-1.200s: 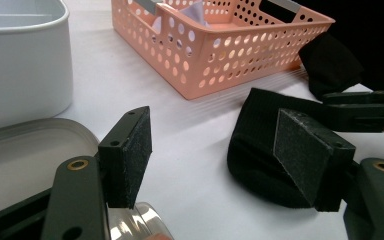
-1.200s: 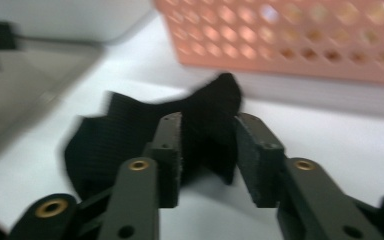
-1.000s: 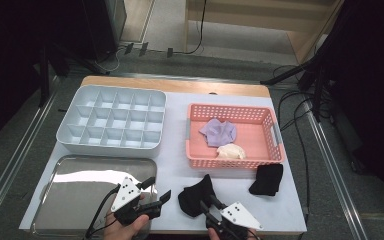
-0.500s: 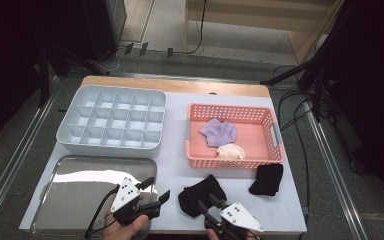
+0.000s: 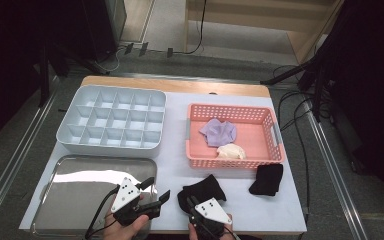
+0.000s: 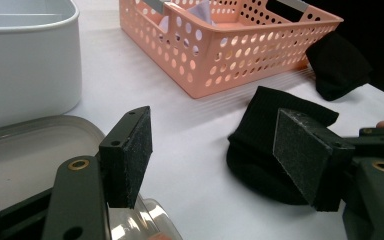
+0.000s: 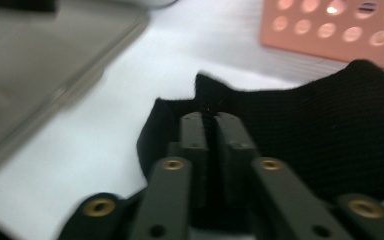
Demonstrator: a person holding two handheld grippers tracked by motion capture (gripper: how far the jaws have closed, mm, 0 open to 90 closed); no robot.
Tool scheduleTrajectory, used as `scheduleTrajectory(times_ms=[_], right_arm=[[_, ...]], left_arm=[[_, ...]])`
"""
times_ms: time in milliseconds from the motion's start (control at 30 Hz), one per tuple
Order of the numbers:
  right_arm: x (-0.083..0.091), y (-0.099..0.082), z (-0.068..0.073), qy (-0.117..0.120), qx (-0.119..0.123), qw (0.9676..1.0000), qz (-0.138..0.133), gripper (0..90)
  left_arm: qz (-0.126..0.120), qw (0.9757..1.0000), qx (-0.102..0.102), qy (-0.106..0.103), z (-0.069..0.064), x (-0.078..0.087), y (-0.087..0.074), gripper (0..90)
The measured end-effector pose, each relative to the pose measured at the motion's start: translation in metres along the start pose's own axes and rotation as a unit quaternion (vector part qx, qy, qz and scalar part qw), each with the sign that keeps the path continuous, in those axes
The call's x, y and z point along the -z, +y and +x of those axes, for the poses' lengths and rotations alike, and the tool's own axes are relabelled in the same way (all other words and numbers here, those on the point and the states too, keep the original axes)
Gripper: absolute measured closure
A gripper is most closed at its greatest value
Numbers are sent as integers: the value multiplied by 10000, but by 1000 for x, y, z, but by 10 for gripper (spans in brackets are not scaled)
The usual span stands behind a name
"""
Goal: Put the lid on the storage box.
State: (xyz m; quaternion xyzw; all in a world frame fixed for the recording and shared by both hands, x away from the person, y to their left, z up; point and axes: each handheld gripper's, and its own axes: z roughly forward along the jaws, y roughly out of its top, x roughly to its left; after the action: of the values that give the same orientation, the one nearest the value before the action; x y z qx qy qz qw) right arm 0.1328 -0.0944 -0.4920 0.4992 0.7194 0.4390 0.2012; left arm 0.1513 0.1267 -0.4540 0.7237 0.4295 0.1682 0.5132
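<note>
Right gripper has just closed, pinching black sock; basket holds cloths.

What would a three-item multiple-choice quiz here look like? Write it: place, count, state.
1. Where is the purple cloth? A in the pink basket B on the floor C on a chair
2. How many black cloths lie outside the basket? A one B two C four
3. The right tongs are: A wide open B shut on the near black cloth C shut on nothing
Key: 1A, it lies inside the basket; 2B, the near one and the far black cloth; 3B, the jaws have just been closing and pinch its edge.
</note>
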Motion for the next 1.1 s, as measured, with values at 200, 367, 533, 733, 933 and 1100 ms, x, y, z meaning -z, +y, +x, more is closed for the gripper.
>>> scheduleTrajectory(times_ms=[200, 367, 533, 733, 933, 1100], right_arm=[[-14, 13, 4, 326, -531, 9980, -106, 751], [-7, 13, 6, 309, -131, 9991, -268, 660], [-4, 5, 3, 312, 45, 9995, -49, 684], [-7, 1, 4, 122, 74, 9999, 28, 736], [-2, 5, -7, 315, -182, 9993, -30, 862], [8, 11, -14, 298, -274, 9987, -304, 862]], left_arm=[[38, 10000, -13, -22, -1, -2, -1, 335], [16, 10000, -26, 50, 1, 0, -1, 335], [19, 10000, -45, 83, 2, 1, -1, 337], [69, 9999, -90, 36, -3, -1, -3, 341], [44, 10000, -41, 55, -1, -1, -2, 344], [14, 10000, 18, 40, 0, 0, -1, 371]])
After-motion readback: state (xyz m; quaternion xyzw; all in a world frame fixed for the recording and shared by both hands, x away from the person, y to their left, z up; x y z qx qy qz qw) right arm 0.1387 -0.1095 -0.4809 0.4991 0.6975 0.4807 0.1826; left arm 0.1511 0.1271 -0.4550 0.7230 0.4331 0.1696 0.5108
